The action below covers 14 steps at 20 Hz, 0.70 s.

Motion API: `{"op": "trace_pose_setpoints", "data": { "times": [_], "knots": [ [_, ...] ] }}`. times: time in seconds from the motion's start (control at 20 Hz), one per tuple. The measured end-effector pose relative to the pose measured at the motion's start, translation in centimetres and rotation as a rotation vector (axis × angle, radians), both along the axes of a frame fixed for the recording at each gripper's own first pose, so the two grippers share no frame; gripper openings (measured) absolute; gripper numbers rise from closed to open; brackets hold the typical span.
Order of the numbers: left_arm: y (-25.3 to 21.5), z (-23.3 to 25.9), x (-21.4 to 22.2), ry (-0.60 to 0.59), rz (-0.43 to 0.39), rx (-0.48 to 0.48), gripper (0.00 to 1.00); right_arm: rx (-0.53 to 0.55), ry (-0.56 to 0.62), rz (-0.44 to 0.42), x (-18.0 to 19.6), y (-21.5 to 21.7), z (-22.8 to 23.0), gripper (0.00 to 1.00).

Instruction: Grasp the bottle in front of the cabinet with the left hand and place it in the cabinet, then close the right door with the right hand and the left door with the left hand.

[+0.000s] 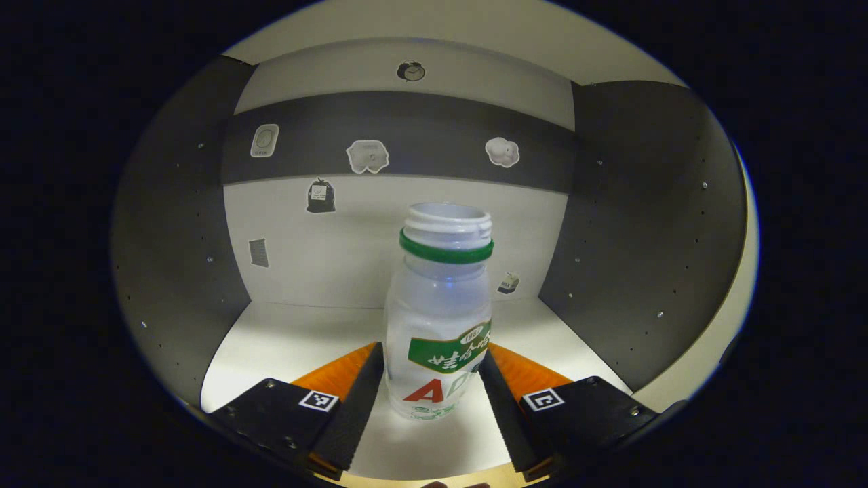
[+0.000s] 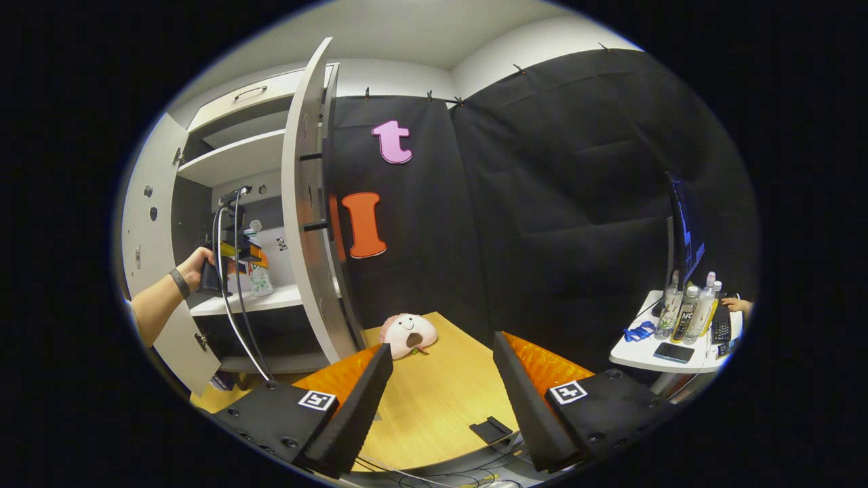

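The first step is almost finished: the bottle (image 1: pixel 439 312) stands upright on the white shelf (image 1: pixel 285 346) inside the cabinet (image 1: pixel 637 224), in front of its back wall with small stickers. The left tool (image 1: pixel 432 379) has its two fingers on both sides of the lower part of the bottle, very close to it or touching; I cannot tell from here whether they press on it or have just let go. To my judgement the next move is to open this tool fully and pull it straight back out of the cabinet, without tipping the bottle, which looks light and rather tall. The bottle is of cloudy clear plastic, seems empty, has no cap, a green ring under the threaded mouth, and a green and red label. In the right gripper view a hand (image 2: pixel 201 261) holds that tool at the shelf, between the left door (image 2: pixel 146 271) and the right door (image 2: pixel 308 203), both open. The right tool (image 2: pixel 441 386) is held wide and empty over the wooden desk (image 2: pixel 434 393), to the right of the cabinet, near a small plush toy (image 2: pixel 409 333).
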<state>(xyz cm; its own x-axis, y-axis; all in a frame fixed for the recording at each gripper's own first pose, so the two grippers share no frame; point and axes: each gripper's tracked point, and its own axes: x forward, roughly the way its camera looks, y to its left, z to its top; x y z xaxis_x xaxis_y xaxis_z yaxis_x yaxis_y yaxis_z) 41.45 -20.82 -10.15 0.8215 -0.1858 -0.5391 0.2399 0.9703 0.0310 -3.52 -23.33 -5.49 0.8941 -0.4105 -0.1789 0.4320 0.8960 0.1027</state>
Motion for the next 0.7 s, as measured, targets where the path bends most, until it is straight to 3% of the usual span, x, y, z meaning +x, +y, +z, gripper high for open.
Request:
{"op": "trace_pose_setpoints", "data": {
  "times": [0.15, 0.7],
  "knots": [
    [0.1, -0.1, -0.1, -0.012, 0.001, -0.007, 0.96, 0.003, 0.002, 0.001, 0.3, -0.4, 0.0, 0.98],
    [-1.0, 6.4, -1.1, -0.231, -0.046, -0.067, 0.96, 0.021, 0.006, 0.023, 0.4, -0.9, -0.5, 0.98]
  ]
}}
